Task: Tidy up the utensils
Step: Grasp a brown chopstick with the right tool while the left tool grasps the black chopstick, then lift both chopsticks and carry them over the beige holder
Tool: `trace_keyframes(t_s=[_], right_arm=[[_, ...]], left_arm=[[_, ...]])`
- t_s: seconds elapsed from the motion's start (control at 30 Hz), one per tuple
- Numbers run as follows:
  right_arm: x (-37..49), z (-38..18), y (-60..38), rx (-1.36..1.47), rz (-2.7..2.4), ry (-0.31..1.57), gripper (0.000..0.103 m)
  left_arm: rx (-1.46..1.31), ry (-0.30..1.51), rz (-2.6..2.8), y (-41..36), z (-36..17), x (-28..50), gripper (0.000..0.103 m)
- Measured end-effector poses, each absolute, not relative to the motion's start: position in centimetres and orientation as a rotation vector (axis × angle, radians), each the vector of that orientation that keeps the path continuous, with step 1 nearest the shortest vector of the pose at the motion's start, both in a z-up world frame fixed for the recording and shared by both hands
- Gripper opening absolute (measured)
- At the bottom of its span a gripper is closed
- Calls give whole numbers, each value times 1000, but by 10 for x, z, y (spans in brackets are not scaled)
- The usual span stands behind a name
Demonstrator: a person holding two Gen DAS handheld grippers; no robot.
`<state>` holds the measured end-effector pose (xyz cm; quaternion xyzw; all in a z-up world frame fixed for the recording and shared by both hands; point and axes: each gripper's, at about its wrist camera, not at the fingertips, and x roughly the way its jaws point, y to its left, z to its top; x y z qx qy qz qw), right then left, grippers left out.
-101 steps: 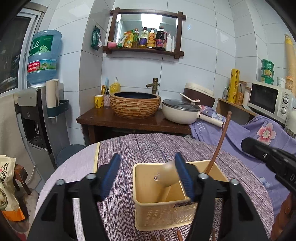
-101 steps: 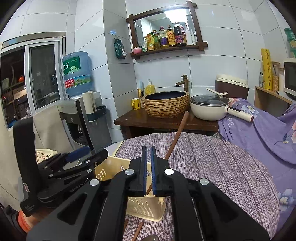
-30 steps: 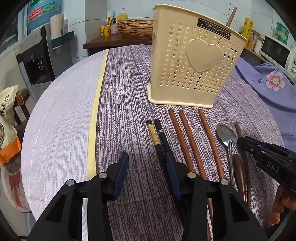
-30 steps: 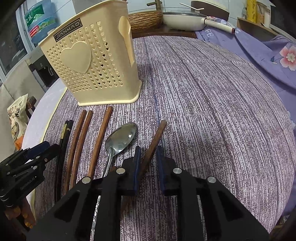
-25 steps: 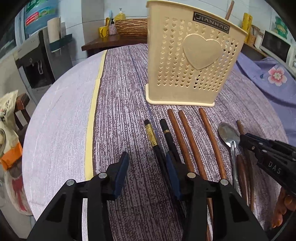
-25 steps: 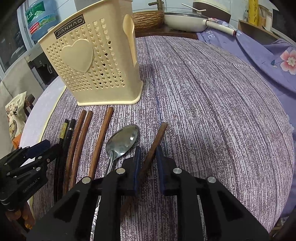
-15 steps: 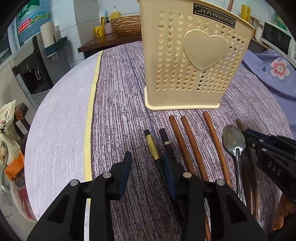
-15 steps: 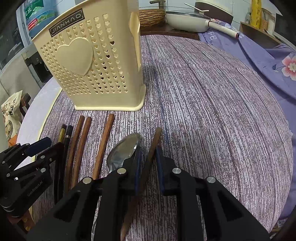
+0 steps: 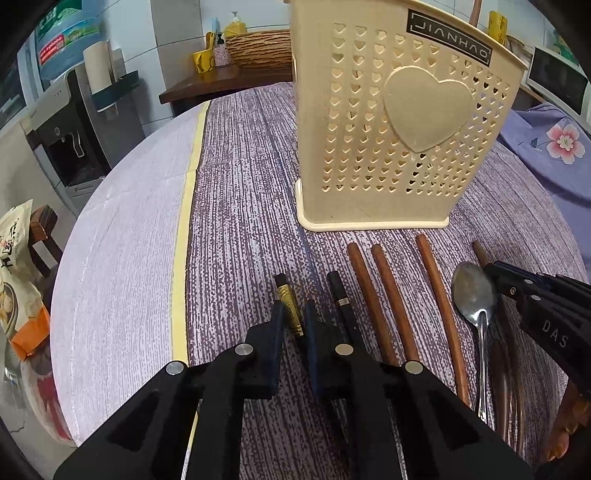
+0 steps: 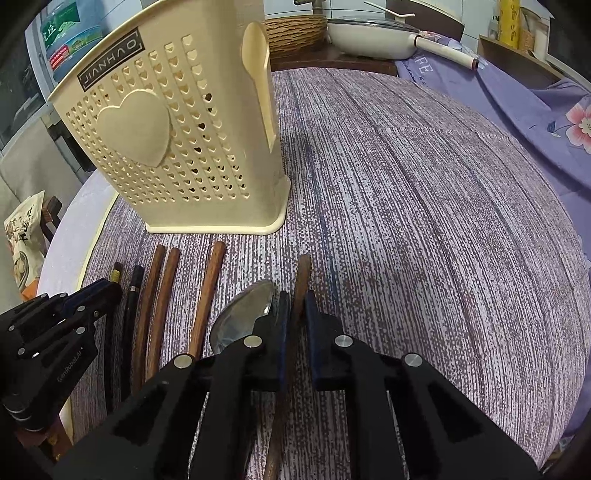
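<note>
A cream perforated utensil holder (image 9: 399, 122) (image 10: 177, 140) stands on the round table, and a brown stick (image 9: 478, 7) pokes out of its top. In front of it lie two black chopsticks, three brown chopsticks (image 9: 388, 284) and a metal spoon (image 9: 474, 295) (image 10: 245, 310). My left gripper (image 9: 294, 317) is closing, its pads tight on the gold-banded black chopstick (image 9: 286, 299). The other black chopstick (image 9: 338, 291) lies just to its right. My right gripper (image 10: 294, 306) is closing, its pads on a fourth brown chopstick (image 10: 303, 273) beside the spoon.
The purple striped tablecloth (image 10: 424, 192) reaches the table's far and right edges; a pale strip (image 9: 122, 258) runs along its left side. A water dispenser (image 9: 74, 122) and a snack bag (image 9: 18, 266) stand off to the left. A pan (image 10: 369, 35) sits behind.
Both grippers came down from above the holder to the utensils on the table. The left jaws narrowed onto the gold-banded chopstick. The right jaws tightened on the brown chopstick, and both views edged towards the holder.
</note>
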<state>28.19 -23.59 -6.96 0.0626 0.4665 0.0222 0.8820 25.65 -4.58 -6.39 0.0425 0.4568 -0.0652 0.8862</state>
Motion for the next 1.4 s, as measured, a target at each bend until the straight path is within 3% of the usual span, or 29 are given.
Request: trace_keyframes(t_s=[0.47,1.0,1.4], right_arm=[[272,-43,-254,208,112,874,9],[220,52,-270,239,247,613,8],[183,88,-265,180,298,522,8]], left_arm=[[-17,920,-177,-39,-54,253,8],[-104,711,-269,-27,30,213,7],[-81,609,-309,-25,71,181,7]])
